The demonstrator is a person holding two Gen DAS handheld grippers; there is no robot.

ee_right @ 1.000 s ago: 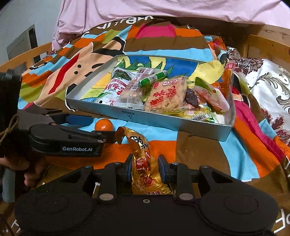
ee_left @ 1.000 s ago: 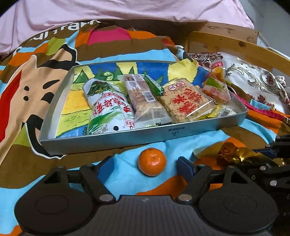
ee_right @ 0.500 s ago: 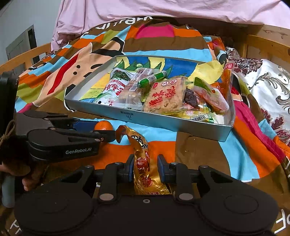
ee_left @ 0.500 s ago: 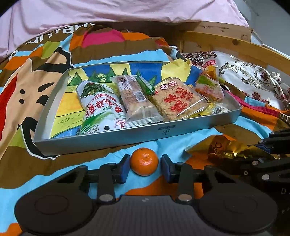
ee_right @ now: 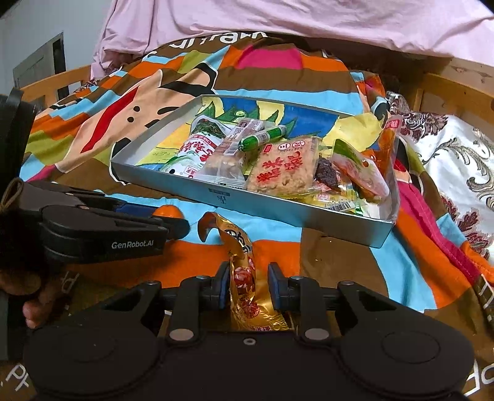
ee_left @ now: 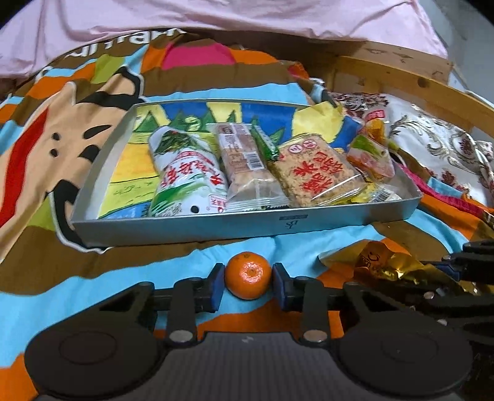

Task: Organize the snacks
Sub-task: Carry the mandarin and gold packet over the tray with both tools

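Observation:
A small mandarin (ee_left: pixel 248 274) lies on the colourful blanket just in front of a silver tray (ee_left: pixel 185 226). My left gripper (ee_left: pixel 248 285) is closing on it, and both blue pads touch its sides. From the right wrist view the left gripper (ee_right: pixel 168 219) comes in from the left, with the mandarin (ee_right: pixel 166 211) peeking above it. My right gripper (ee_right: pixel 249 288) is shut on a gold snack packet (ee_right: pixel 244 277) that stands up between its pads. The tray (ee_right: pixel 278 209) holds a white-green packet (ee_left: pixel 182 175), a wrapped bar (ee_left: pixel 247 166), a rice cracker (ee_left: pixel 318 169) and a green sausage (ee_right: pixel 262 137).
More small packets (ee_right: pixel 361 172) crowd the tray's right end. A white embroidered cushion (ee_left: pixel 447 154) and a wooden bed rail (ee_left: pixel 401 77) lie to the right. Pink bedding (ee_left: pixel 216 18) is behind. A person's hand (ee_right: pixel 34 305) holds the left gripper.
My left gripper's jaws went from wide apart to closed around the mandarin. The right gripper kept its hold on the gold packet and stayed put.

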